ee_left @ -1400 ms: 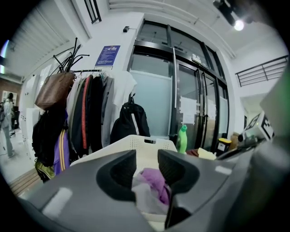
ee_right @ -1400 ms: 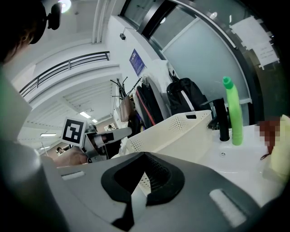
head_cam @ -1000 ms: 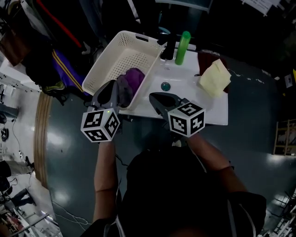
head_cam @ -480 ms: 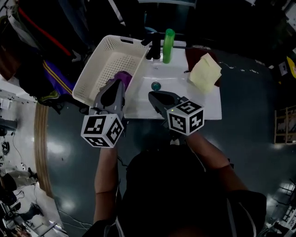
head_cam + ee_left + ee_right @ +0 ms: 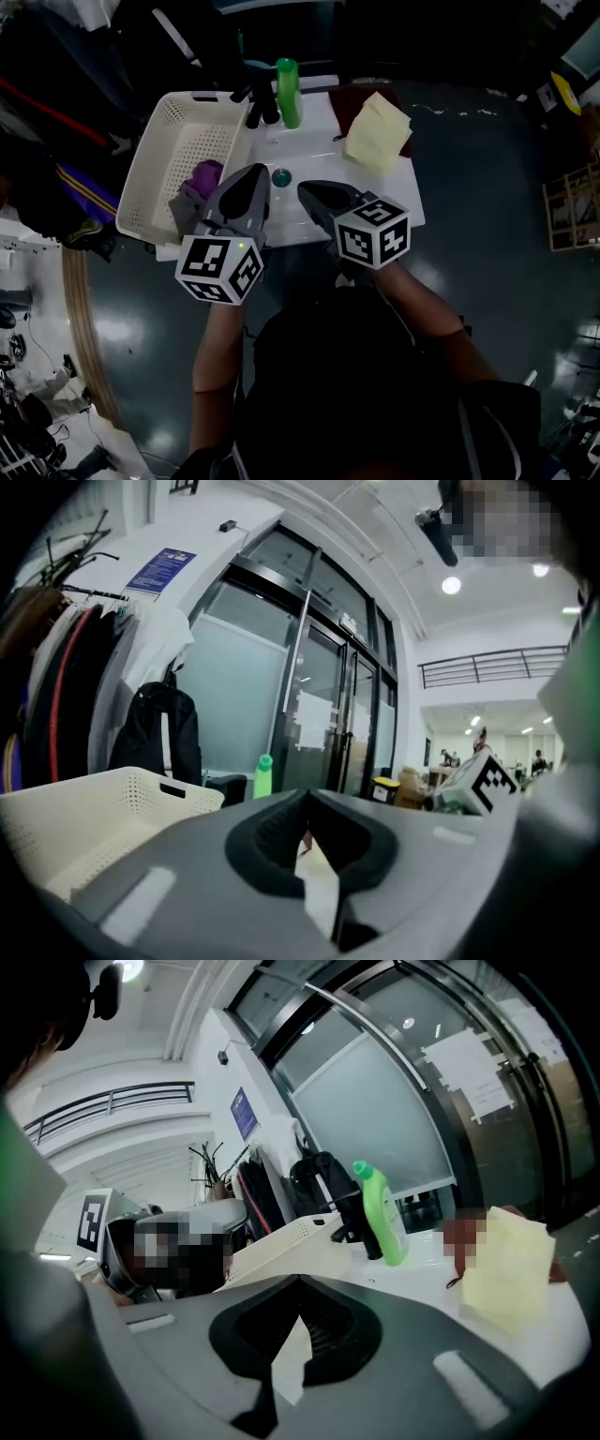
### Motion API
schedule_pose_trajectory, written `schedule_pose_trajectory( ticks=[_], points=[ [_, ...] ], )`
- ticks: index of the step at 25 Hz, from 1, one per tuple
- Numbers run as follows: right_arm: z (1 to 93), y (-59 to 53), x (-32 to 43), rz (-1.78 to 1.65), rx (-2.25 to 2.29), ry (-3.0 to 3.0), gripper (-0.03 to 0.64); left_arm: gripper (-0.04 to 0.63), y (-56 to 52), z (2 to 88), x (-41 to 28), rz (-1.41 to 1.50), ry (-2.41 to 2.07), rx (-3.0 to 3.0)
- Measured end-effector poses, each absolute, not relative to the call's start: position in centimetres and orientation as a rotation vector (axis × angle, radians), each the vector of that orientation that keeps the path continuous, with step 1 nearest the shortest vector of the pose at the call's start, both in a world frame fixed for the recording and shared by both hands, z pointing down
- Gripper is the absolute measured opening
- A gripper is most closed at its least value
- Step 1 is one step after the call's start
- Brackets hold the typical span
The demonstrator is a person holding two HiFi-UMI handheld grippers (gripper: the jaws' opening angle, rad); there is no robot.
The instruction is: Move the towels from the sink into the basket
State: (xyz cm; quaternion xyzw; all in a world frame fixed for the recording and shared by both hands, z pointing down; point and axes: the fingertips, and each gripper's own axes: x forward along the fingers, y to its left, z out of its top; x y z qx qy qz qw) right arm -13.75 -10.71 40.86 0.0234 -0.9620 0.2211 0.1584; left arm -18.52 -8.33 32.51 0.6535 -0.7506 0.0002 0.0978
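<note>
Left gripper (image 5: 251, 178) jaws clenched, empty; right gripper (image 5: 311, 195) same. Yellow towel (image 5: 377, 133) lies on sink (image 5: 319, 155) rim, ahead-right of right jaws. Looks soft, light, limp; pinch raised fold. Purple towel (image 5: 206, 174) in basket (image 5: 150, 169), left of left jaws.

This place looks like a large lab or test hall, not a home. A white sink (image 5: 389, 202) stands alone on a dark, shiny floor (image 5: 487, 187), away from any bathroom wall. Behind it are tall glass doors (image 5: 328, 696) with paper sheets stuck on them, and a blue notice (image 5: 159, 571) hangs on the white wall. Jackets hang on a coat rack (image 5: 66, 686), next to a black backpack (image 5: 159, 733). Further back the room is open and high, with an upper gallery behind a railing (image 5: 487, 663) and round ceiling lights (image 5: 452, 585).
</note>
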Motion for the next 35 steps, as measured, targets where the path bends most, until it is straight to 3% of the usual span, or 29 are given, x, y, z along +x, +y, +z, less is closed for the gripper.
schedule_pose_trajectory(
  ticks=[15, 35],
  points=[
    [43.3, -20.9, -5.9, 0.66, 0.408, -2.726, -0.005, 0.009, -16.4, 38.5, -12.3, -0.018, -2.0, 2.026],
    [49.1, -28.8, -1.6, 0.678, 0.575, -2.594, -0.005, 0.009, -21.6, 45.5, -10.4, 0.031, -1.922, 1.943]
  ],
)
